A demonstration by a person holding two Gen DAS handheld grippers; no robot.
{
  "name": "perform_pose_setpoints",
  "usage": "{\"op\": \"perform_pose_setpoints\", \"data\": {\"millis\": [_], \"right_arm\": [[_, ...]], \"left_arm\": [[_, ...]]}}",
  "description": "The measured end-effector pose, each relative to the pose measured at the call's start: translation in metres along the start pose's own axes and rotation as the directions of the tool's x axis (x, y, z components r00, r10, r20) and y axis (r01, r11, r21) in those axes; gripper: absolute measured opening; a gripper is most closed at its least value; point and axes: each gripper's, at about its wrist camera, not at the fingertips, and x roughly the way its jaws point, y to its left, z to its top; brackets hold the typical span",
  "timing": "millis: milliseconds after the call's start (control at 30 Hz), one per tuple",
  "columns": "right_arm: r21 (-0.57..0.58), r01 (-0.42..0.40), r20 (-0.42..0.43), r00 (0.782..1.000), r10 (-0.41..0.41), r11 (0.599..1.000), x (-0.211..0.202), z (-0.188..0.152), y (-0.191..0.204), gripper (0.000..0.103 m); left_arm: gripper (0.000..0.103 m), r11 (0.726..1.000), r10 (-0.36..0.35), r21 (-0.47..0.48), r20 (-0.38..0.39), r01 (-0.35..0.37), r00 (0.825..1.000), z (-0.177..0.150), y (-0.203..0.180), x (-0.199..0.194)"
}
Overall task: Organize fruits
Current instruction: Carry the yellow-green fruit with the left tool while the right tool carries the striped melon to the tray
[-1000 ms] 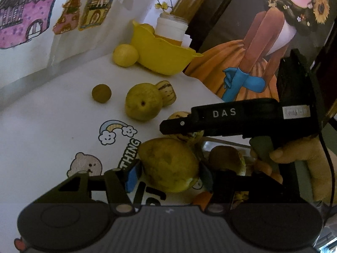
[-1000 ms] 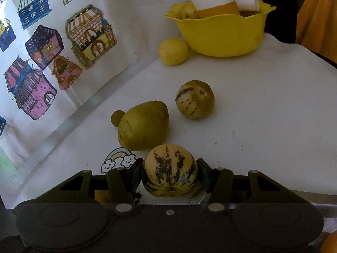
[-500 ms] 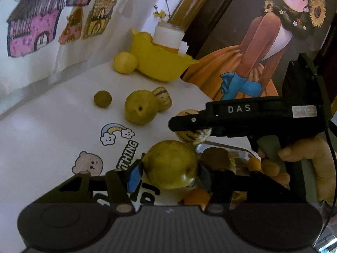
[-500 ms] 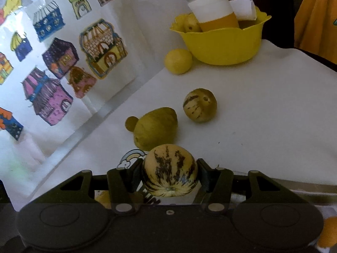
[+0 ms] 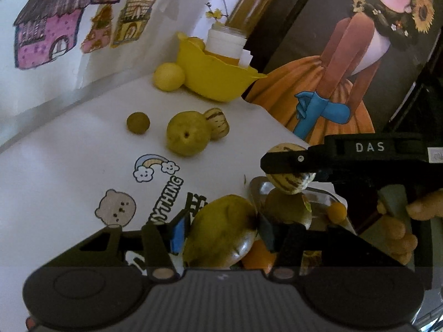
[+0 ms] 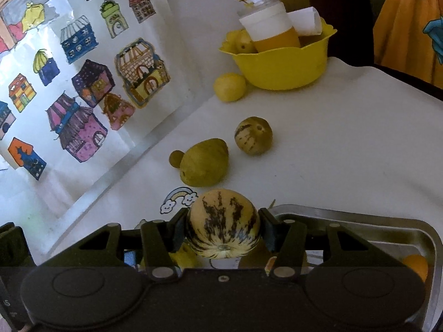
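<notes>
My left gripper [image 5: 221, 231] is shut on a yellow-green pear [image 5: 220, 232], held beside the metal tray [image 5: 256, 186]. My right gripper [image 6: 223, 229] is shut on a striped pepino melon [image 6: 223, 222], held above the near left corner of the tray [image 6: 360, 215]; it shows in the left wrist view [image 5: 289, 178] too. On the white table lie another pear [image 5: 187, 134], a second striped melon [image 5: 218, 123], a small brown-green fruit [image 5: 138, 122] and a lemon [image 5: 169, 77]. The tray holds a brownish fruit [image 5: 286, 207] and small orange fruits [image 5: 336, 211].
A yellow bowl [image 6: 282, 66] with a white-capped jar [image 6: 272, 30] and fruit stands at the table's far edge. A wall with house drawings [image 6: 83, 88] runs along the left. The table's right edge drops off near the tray.
Both grippers have risen with their fruits: the pear came up off the table, and the striped melon now hangs higher over the tray's corner.
</notes>
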Motion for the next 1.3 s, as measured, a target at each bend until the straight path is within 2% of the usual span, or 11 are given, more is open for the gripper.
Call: {"op": "perform_pose_setpoints", "data": {"millis": [133, 267, 433, 567, 667, 800, 1033, 1300], "right_arm": [[0.017, -0.003, -0.004, 1.0, 0.003, 1.0, 0.006, 0.0, -0.005, 0.056], [0.025, -0.01, -0.009, 1.0, 0.01, 1.0, 0.012, 0.0, -0.008, 0.056], [0.02, -0.02, -0.014, 1.0, 0.02, 1.0, 0.016, -0.001, -0.006, 0.056], [0.025, -0.029, -0.012, 0.999, 0.03, 0.999, 0.015, -0.002, -0.005, 0.056], [0.033, -0.039, -0.004, 0.999, 0.039, 0.999, 0.01, -0.005, -0.005, 0.056], [0.038, -0.049, 0.019, 0.999, 0.049, 0.998, -0.006, -0.008, -0.005, 0.056], [0.069, -0.064, 0.066, 0.996, 0.06, 0.996, -0.05, -0.022, -0.014, 0.056], [0.117, -0.008, 0.077, 0.997, -0.001, 0.993, -0.098, -0.058, -0.044, 0.056]], "left_arm": [[0.057, 0.999, -0.006, 0.046, -0.001, 0.006, 1.0, -0.001, -0.003, 0.003], [0.058, 0.999, -0.03, 0.024, -0.043, 0.031, 0.999, -0.004, 0.001, 0.012], [0.057, 0.999, -0.017, 0.051, -0.035, 0.019, 0.999, -0.007, -0.003, 0.013], [0.057, 0.999, -0.024, 0.03, -0.041, 0.025, 0.999, -0.006, 0.0, 0.01], [0.057, 0.999, -0.039, -0.021, -0.037, 0.039, 0.999, -0.006, 0.005, 0.004], [0.056, 0.999, -0.034, -0.019, -0.015, 0.034, 0.999, -0.004, 0.0, -0.008], [0.056, 0.998, -0.066, 0.021, -0.002, 0.066, 0.998, -0.008, -0.028, -0.029], [0.056, 0.989, -0.138, 0.054, -0.031, 0.14, 0.99, -0.033, -0.067, -0.038]]}}
